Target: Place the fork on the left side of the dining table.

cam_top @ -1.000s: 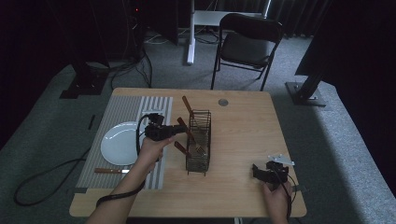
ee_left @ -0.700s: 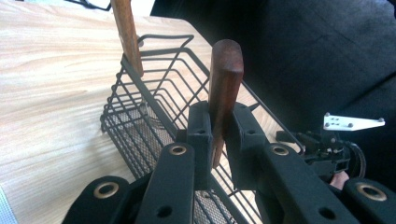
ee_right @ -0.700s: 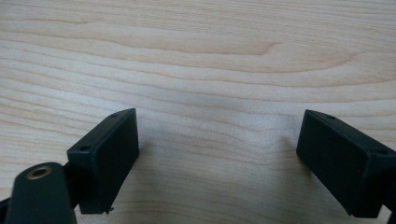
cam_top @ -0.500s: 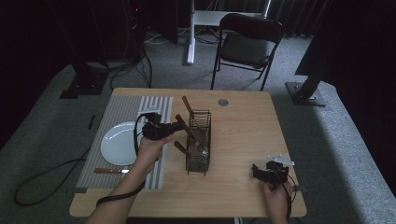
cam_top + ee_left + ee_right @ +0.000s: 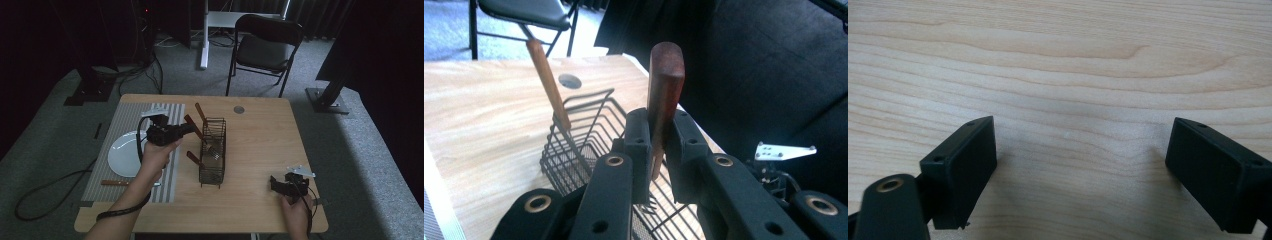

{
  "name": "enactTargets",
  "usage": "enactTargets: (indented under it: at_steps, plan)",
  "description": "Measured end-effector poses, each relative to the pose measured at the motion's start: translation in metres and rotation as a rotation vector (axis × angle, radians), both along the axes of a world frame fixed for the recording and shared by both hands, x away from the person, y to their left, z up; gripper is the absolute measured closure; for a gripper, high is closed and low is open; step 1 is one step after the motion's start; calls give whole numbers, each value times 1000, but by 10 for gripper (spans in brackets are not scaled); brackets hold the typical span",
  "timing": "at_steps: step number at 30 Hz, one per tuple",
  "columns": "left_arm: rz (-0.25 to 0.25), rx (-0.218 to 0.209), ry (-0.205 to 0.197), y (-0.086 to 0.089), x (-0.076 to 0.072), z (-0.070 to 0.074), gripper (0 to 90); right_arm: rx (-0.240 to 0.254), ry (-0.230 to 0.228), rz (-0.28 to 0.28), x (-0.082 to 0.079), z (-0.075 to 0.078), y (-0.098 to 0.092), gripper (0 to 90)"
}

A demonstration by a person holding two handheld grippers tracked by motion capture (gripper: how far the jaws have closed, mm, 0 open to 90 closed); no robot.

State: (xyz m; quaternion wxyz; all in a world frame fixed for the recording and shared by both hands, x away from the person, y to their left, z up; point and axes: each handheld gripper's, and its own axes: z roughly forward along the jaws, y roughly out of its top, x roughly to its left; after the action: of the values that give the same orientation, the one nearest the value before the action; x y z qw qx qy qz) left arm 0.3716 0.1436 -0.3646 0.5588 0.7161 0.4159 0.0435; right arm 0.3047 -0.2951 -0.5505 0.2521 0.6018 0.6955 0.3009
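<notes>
My left gripper (image 5: 658, 150) clamping dark reddish wooden handle (image 5: 665, 90), smooth, rounded end, standing upright between pads. Handle sitting at 9 o'clock of black wire basket (image 5: 212, 150), just beside its rim. Second, lighter wooden handle (image 5: 549, 85) leaning in basket. My right gripper (image 5: 1080, 175) gaping wide over pale grained table (image 5: 1058, 60), holding nothing.

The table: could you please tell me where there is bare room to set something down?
The table is bare between the wire basket and its right edge, behind the right tool. The near strip in front of the basket is free too. It is crowded at the left: striped mat, plate, knife.
</notes>
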Motion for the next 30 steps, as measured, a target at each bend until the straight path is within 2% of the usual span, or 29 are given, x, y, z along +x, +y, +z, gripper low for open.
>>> enactTargets:
  at_steps: [4,6,7,14,18,23,27,30]
  plan:
    - [4,-24,-15,5,-4,14,807,0,0,0,0,0,0,126]
    - [4,-24,-15,5,-4,14,807,0,0,0,0,0,0,126]
    - [21,-41,-33,13,-8,27,807,0,0,0,0,0,0,126]
    - [72,-49,-66,34,-12,43,807,0,1,0,0,0,0,126]
    - [95,-64,-67,43,-12,45,807,0,1,0,0,0,0,126]
    - [153,-69,-74,62,-13,45,807,-1,1,0,0,0,0,126]
    - [184,-76,-86,76,-13,40,807,0,0,0,0,0,0,126]
    - [206,-85,-79,84,-13,35,807,0,0,0,0,0,0,126]
